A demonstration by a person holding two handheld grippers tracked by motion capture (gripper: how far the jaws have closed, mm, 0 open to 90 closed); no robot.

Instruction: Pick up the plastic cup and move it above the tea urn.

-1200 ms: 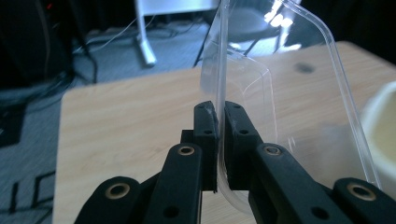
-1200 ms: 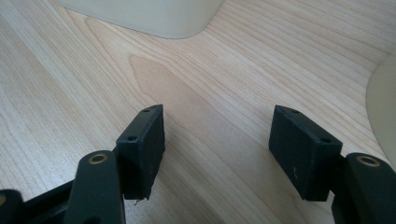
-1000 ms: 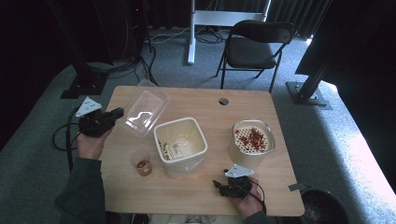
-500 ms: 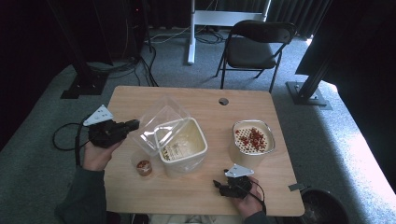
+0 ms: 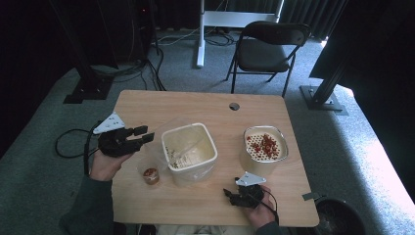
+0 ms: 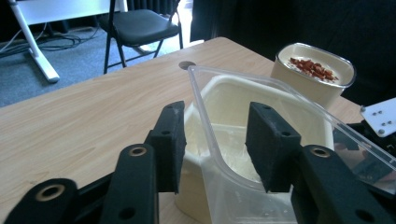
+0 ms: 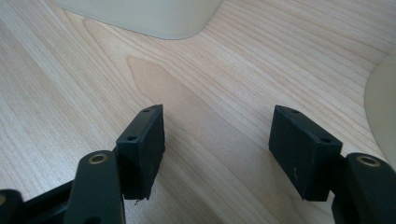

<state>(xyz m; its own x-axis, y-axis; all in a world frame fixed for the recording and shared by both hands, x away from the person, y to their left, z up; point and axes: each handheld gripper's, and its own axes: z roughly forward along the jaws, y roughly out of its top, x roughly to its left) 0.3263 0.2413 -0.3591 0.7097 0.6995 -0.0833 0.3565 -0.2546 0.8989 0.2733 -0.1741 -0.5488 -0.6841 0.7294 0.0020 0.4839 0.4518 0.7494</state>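
Now the left gripper (image 5: 142, 135) has just opened its jaws, releasing the clear lid (image 6: 243, 154) tilted over the cream tub (image 5: 190, 152); the right gripper (image 5: 233, 194) rests half-open and empty; next, likely, pressing the lid flat.

The left gripper (image 5: 139, 137) has swung from the tabletop's (image 5: 205, 105) 10 o'clock edge toward the cream tub (image 5: 190, 152), carrying the clear lid (image 5: 177, 142) along. Its jaws have just been opening, and the lid now leans on the tub, its rim loose between them.
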